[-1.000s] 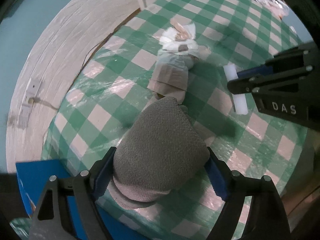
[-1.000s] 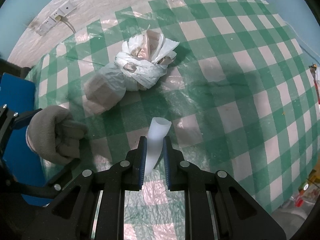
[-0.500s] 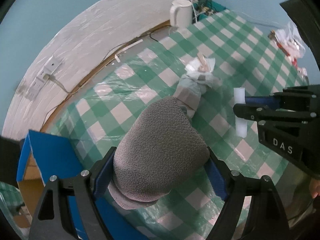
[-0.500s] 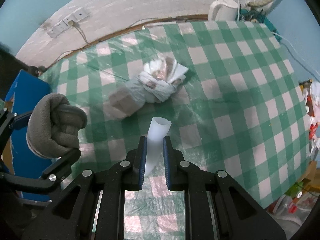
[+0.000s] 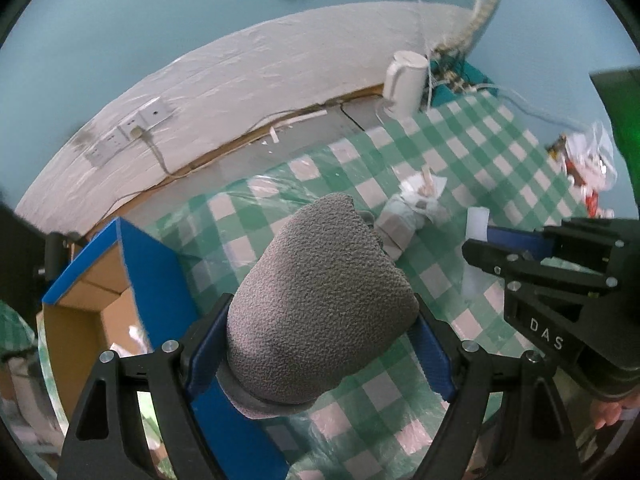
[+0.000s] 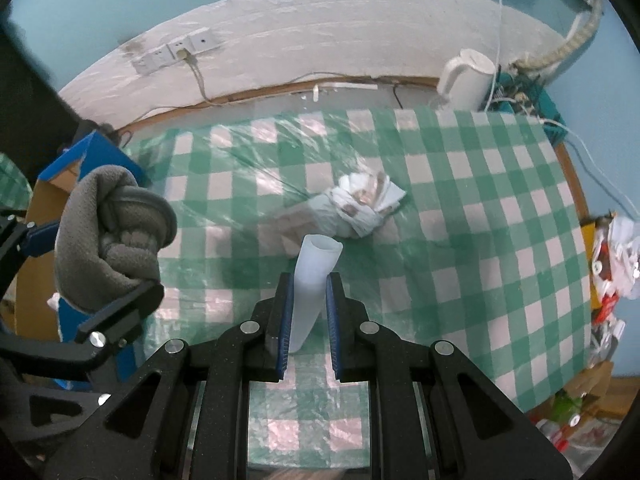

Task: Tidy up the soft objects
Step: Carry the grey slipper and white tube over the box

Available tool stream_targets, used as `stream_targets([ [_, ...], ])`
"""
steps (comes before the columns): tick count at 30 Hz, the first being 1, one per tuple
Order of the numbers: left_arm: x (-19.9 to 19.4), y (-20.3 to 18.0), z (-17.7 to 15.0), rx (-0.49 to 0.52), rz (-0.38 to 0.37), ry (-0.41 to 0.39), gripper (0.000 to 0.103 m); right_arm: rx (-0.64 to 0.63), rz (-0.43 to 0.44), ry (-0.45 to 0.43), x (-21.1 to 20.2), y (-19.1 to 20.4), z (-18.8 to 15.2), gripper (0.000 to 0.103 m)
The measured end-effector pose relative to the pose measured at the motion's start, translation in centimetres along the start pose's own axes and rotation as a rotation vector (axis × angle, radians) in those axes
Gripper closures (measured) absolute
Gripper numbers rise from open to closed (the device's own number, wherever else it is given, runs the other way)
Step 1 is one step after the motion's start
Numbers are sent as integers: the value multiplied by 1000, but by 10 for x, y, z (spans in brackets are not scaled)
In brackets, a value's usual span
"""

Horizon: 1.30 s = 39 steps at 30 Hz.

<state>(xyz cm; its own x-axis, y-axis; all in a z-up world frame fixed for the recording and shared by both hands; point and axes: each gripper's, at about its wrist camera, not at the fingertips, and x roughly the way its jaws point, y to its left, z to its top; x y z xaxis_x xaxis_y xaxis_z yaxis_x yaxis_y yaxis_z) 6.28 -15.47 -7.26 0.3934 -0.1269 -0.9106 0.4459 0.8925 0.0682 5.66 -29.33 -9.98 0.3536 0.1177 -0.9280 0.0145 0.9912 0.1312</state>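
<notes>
We see the table (image 6: pixel 472 208) under its green-and-white checked cloth, spread beneath and ahead of both pairs of jaws. Off the table's edge, to the left of the left jaws, stands a cardboard box (image 5: pixel 92 288) with blue flaps, its top open.

The left gripper (image 5: pixel 320 336) has its jaws spread wide and clamped on a rolled grey fleece bundle (image 5: pixel 320 300), which fills the whole gap between the blue pads; from the right wrist view the same bundle (image 6: pixel 108 236) sits lifted off the cloth, over the table's left edge beside the box.

Ahead of both jaws, lying on the cloth and touching neither gripper, is a white wrapped bundle (image 6: pixel 352 208) with brownish patches.

The right gripper (image 6: pixel 308 300) has its jaws drawn close together, pinching a pale, soft white tube (image 6: pixel 314 276) that sticks up and forward from between the pads.

Far beyond the jaws, by the wall, stands a white kettle (image 6: pixel 464 80).
</notes>
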Motion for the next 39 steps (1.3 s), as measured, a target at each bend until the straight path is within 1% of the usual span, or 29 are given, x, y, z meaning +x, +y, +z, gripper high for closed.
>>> stream_targets([
  [4, -14, 18, -4, -60, 10, -30, 19, -24, 1, -13, -9, 8, 1, 89],
  [10, -28, 47, -16, -149, 13, -48, 19, -53, 16, -30, -18, 23, 4, 89],
  [15, -37, 64, -28, -195, 31, -60, 19, -81, 31, -42, -24, 40, 6, 89],
  [19, -46, 80, -36, -233, 34, -73, 19, -109, 46, -56, -31, 59, 9, 89],
  [26, -56, 107, -56, -288, 75, -93, 19, -153, 70, -73, -41, 93, 13, 89],
  [39, -68, 163, -101, -412, 119, -92, 19, -252, 128, -88, -50, 164, 13, 89],
])
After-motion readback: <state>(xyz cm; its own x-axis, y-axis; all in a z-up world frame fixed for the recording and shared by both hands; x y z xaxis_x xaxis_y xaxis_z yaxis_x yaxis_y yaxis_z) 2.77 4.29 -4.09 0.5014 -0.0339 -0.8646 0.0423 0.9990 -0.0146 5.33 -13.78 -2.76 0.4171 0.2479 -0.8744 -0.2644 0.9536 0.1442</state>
